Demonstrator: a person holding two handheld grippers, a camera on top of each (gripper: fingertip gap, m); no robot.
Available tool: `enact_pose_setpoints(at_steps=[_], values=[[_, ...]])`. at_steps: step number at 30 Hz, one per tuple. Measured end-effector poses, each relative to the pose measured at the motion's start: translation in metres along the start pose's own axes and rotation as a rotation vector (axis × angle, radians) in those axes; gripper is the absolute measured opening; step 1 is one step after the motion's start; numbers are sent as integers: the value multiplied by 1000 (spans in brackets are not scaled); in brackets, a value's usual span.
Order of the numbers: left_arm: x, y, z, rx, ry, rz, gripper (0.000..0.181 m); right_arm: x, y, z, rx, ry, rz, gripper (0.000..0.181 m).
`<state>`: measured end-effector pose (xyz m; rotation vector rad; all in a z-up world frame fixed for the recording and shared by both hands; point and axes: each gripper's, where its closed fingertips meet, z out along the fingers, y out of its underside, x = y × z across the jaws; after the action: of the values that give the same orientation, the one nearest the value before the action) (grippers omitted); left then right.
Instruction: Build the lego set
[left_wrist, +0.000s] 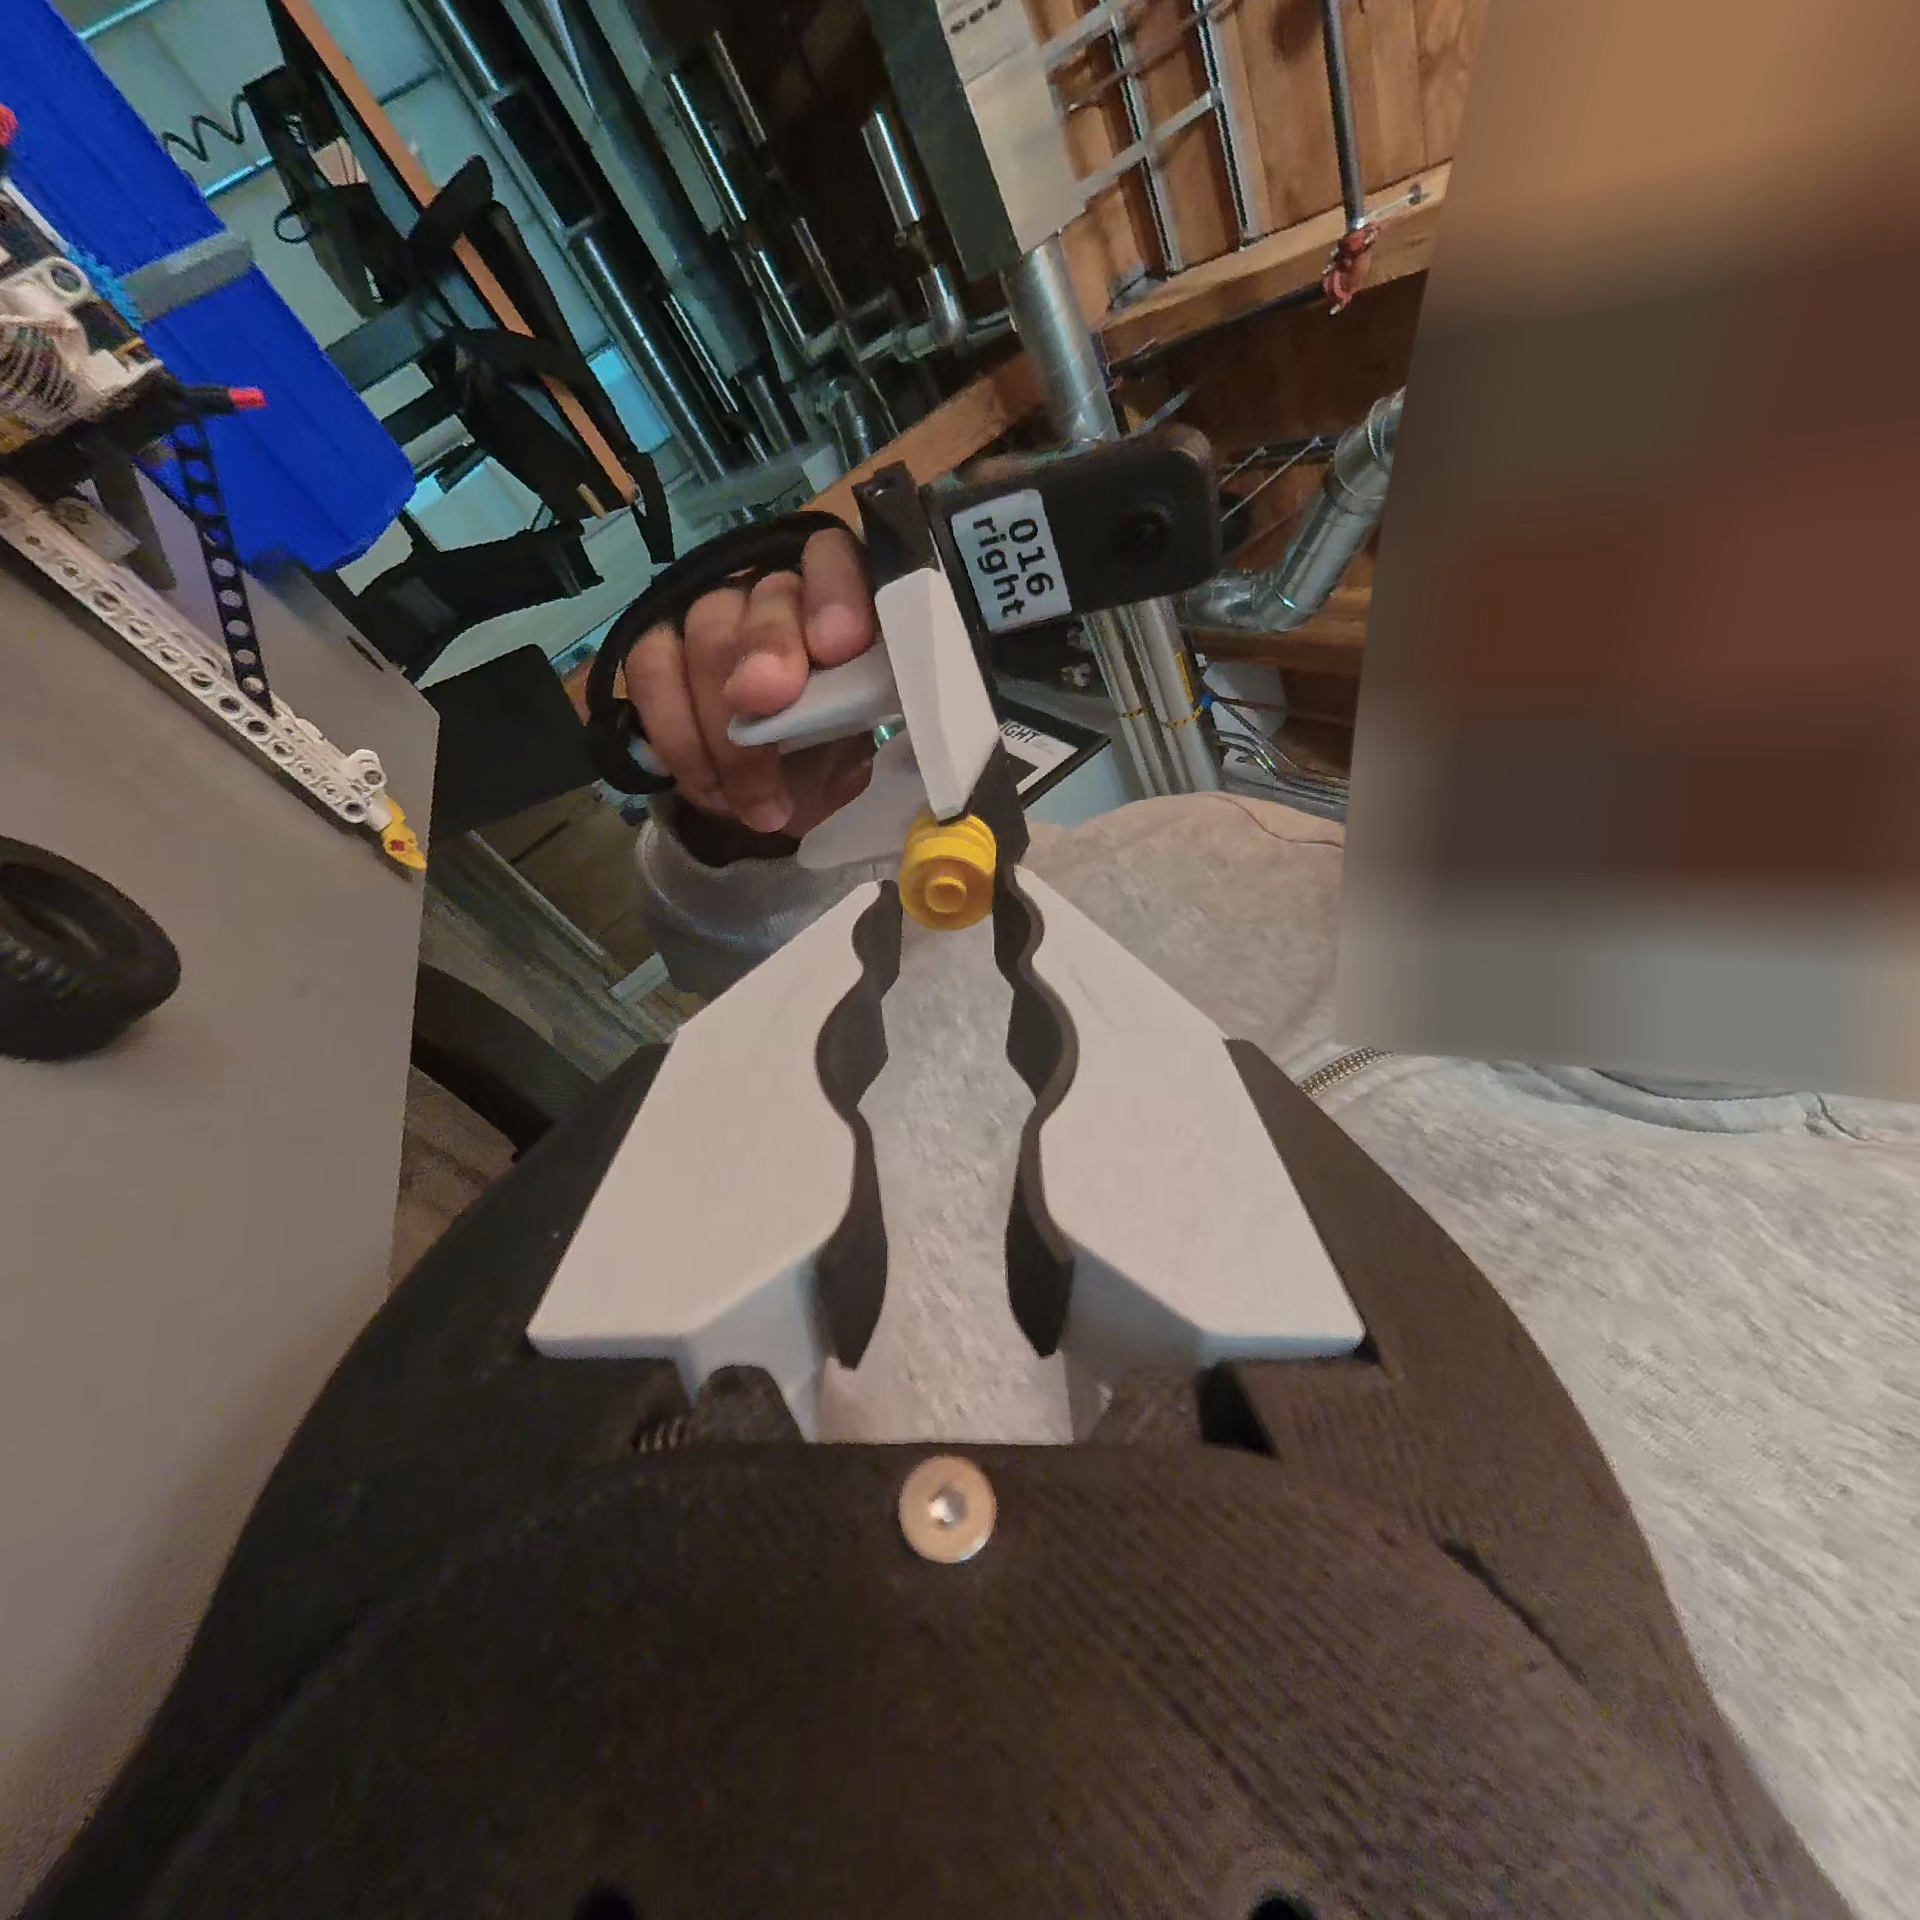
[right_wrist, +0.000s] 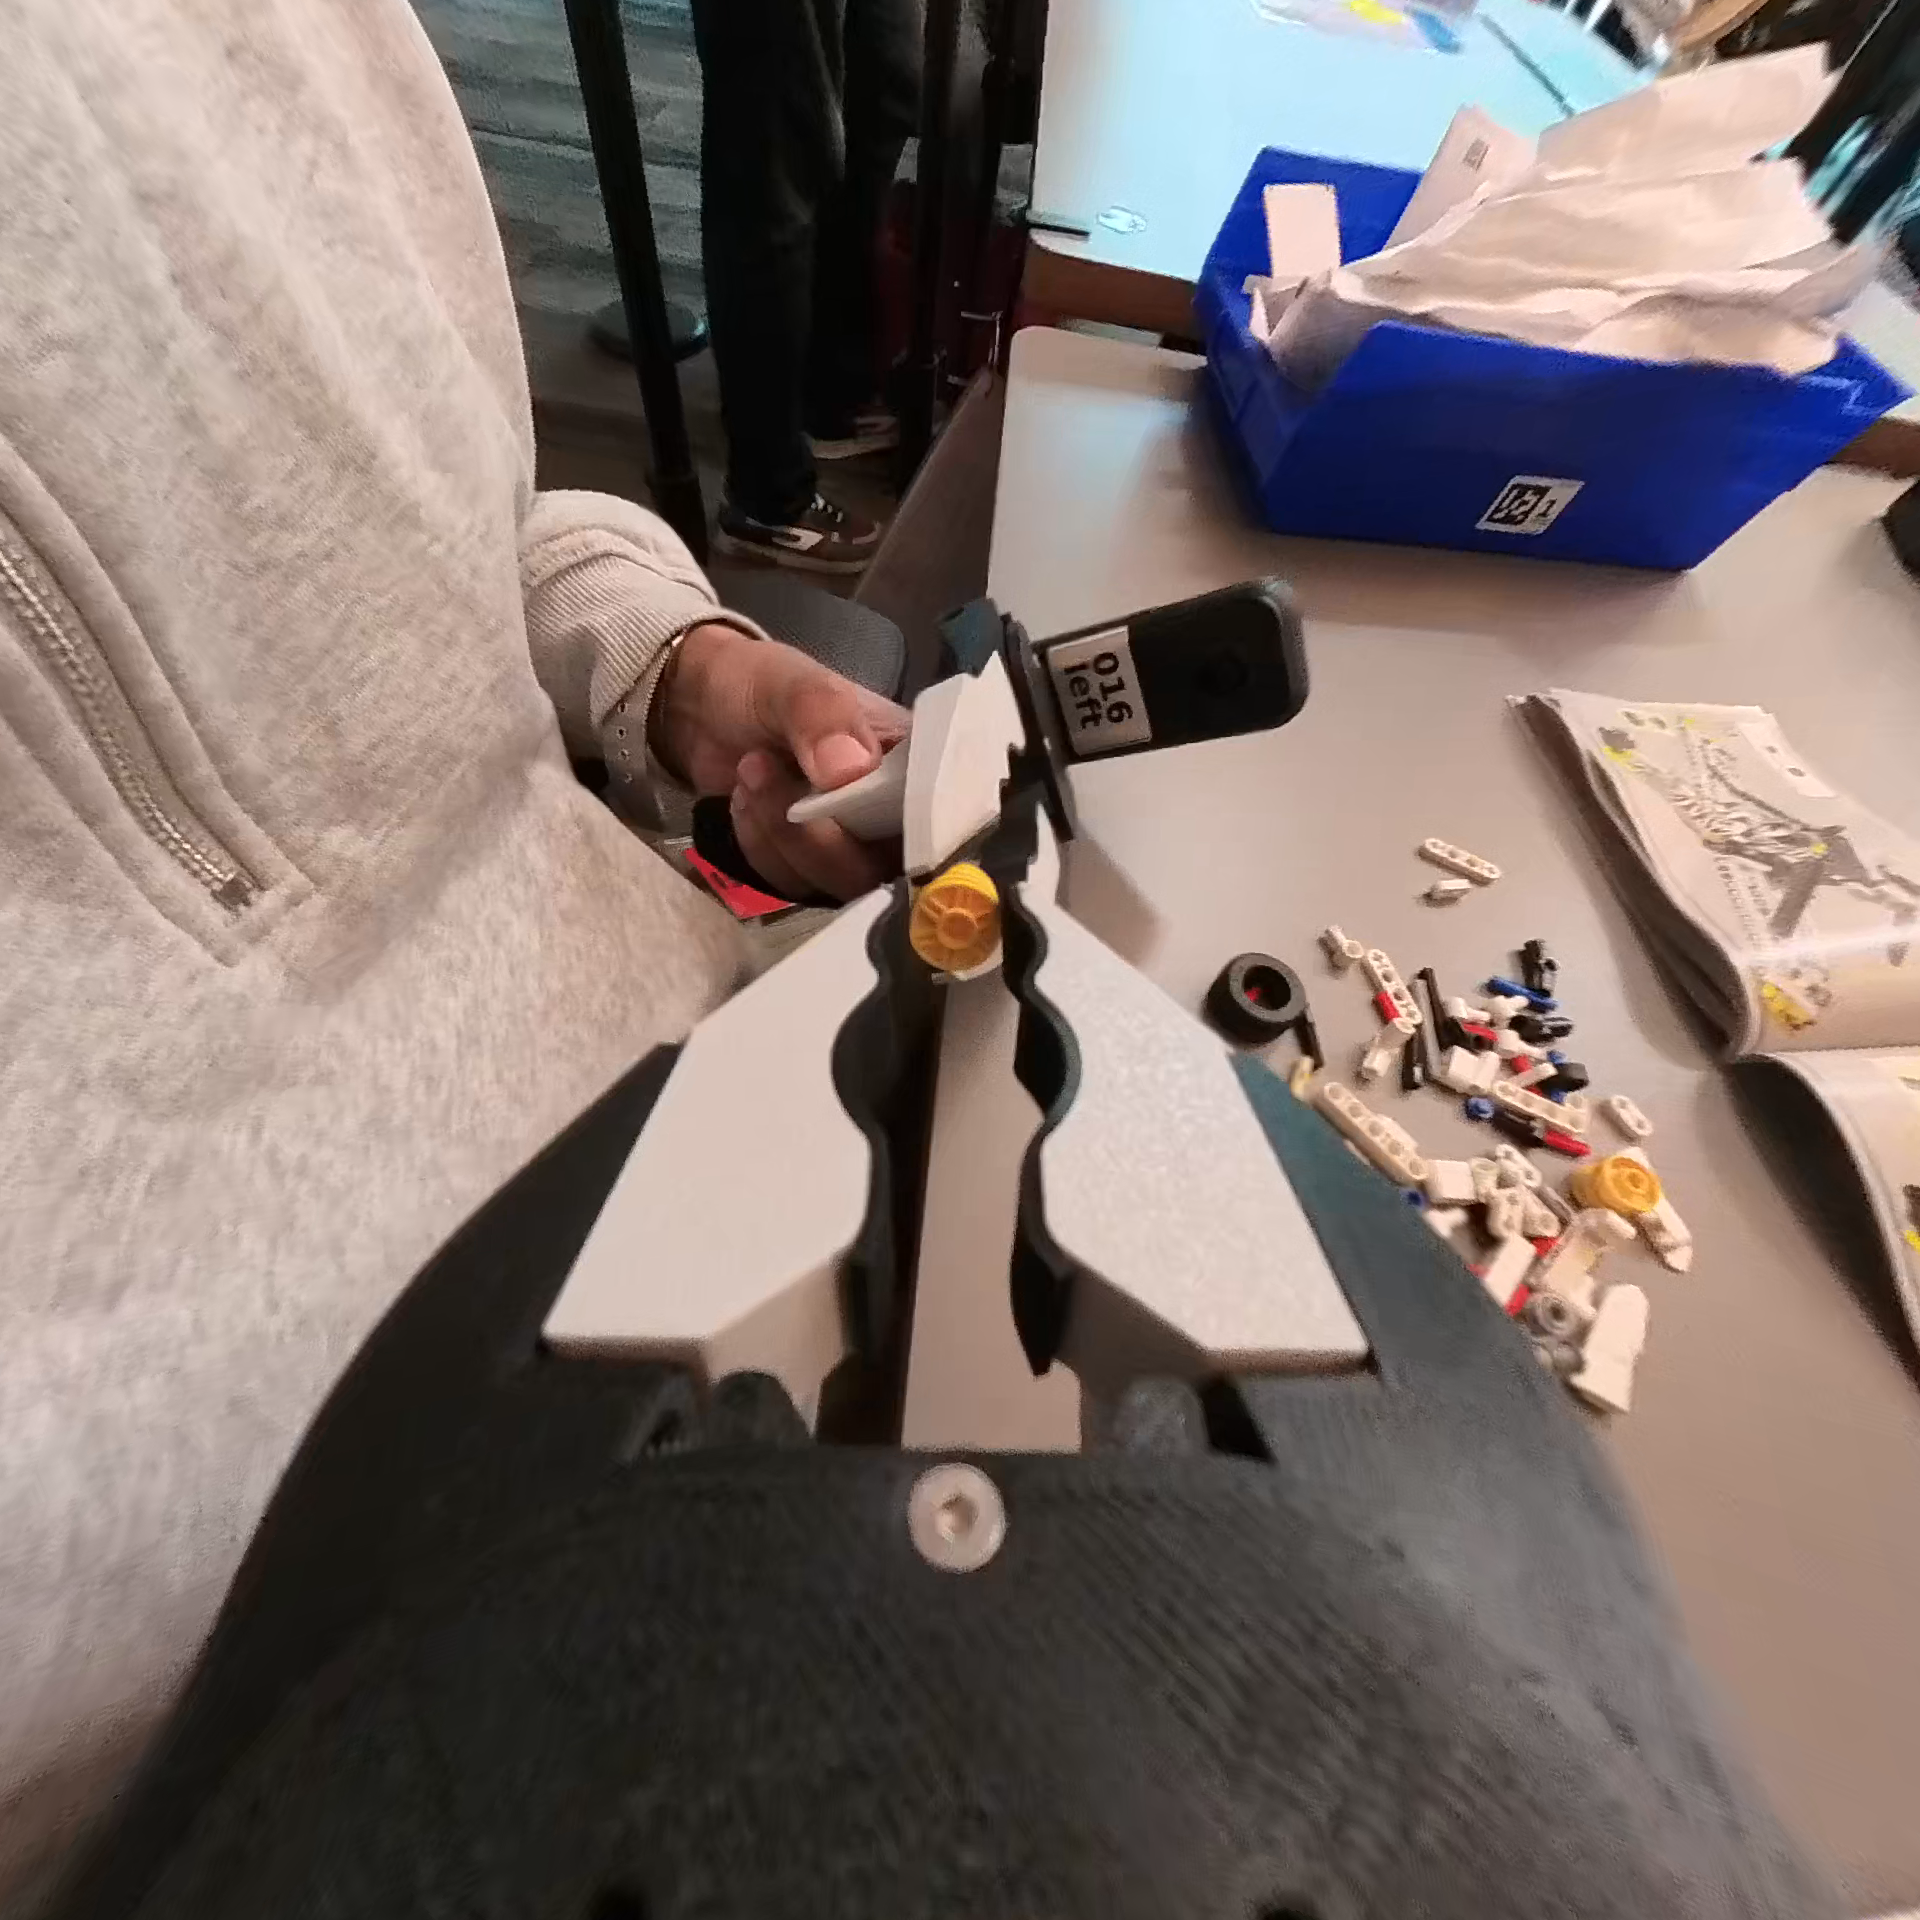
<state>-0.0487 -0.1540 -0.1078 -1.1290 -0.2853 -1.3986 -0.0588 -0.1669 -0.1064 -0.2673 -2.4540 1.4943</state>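
Both claws' tips meeting narrowly at one yellow wheel hub (left_wrist: 947, 871); exact holder unclear

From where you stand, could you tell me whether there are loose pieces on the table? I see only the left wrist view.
Observer: Yes, a pile of loose pieces lies on the grey table.
Operator: Is there another hub like the yellow hub at my tips?
Observer: Yes, a second yellow hub sits at the pile's right edge.
Operator: Thank you. Are the instructions in sight?
Observer: An open booklet lies flat on the table just beyond the pile.
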Motion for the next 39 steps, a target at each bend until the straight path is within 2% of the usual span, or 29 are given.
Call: enact_pose_setpoints(at_steps=[5,7,9,12,16,18,25,39], values=[[-5,-11,-7,52,-56,30,18,10,2,5,-51,-10,43,15],[-13,-20,-15,97,-151,82,37,20,8,5,-94,11,61,16],[-18,-26,-25,108,-265,184,39,37,27,6,-202,64,96,15],[-20,-34,-39,94,-428,343,39,54,73,9,-466,117,160,16],[-18,-44,-55,117,-518,424,38,54,98,18,-620,93,191,15],[-19,-46,-61,128,-519,407,37,58,107,18,-703,101,170,15],[-16,-45,-63,129,-460,370,34,55,109,24,-799,54,213,15],[-13,-40,-56,111,-398,342,31,58,110,25,-844,87,244,15]])
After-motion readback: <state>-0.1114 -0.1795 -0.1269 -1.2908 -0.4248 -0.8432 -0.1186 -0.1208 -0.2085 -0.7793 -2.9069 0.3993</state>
